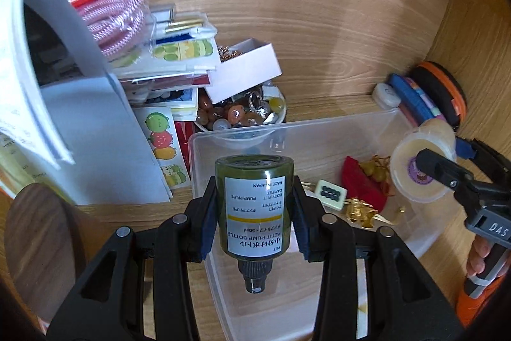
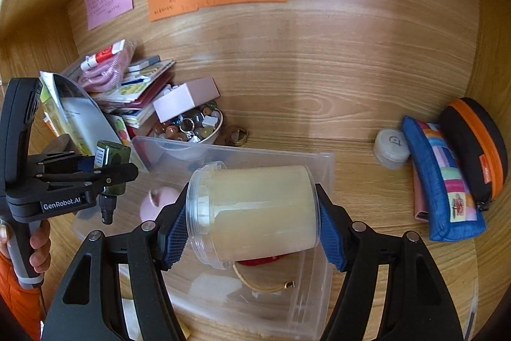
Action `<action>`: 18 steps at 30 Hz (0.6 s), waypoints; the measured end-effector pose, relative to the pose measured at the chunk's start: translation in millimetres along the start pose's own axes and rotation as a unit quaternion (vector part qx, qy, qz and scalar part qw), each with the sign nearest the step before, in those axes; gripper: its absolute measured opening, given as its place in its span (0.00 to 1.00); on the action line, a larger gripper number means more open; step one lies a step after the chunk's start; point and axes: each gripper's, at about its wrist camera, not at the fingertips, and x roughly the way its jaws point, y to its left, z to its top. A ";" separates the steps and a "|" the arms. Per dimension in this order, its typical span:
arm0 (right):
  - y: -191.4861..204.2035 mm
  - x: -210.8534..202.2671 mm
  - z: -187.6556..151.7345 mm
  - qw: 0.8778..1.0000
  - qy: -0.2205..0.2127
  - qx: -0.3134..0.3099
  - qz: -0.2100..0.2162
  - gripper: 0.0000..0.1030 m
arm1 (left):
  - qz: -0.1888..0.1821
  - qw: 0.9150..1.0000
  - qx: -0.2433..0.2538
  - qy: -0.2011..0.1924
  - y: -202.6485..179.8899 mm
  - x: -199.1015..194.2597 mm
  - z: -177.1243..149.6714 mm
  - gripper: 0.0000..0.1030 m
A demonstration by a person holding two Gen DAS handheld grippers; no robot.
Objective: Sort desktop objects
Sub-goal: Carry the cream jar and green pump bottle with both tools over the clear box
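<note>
Left tool (image 1: 254, 210) gripping bottle (image 1: 254, 206), over bin (image 1: 319, 130)

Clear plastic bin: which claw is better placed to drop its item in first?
Probably the left claw: its green pump bottle hangs above the clear plastic bin, while the right claw's cream jar looks nearer the rim.

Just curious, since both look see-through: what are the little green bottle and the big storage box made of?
Green bottle: probably glossy, tinted PET plastic; its label prints PET and light glints on it. Storage box: likely clear, smooth plastic; the wood grain shows through its walls.
</note>
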 end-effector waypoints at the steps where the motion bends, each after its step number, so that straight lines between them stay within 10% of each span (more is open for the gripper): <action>1: 0.1 2.8 1.0 1.000 0.002 -0.001 -0.001 0.64 | 0.001 1.000 0.001 0.003 0.6 4.2 0.7 0.40; 18: 20.3 47.5 3.6 0.998 0.050 -0.046 -0.009 0.64 | 0.058 0.997 0.047 0.003 -17.8 25.7 4.3 0.40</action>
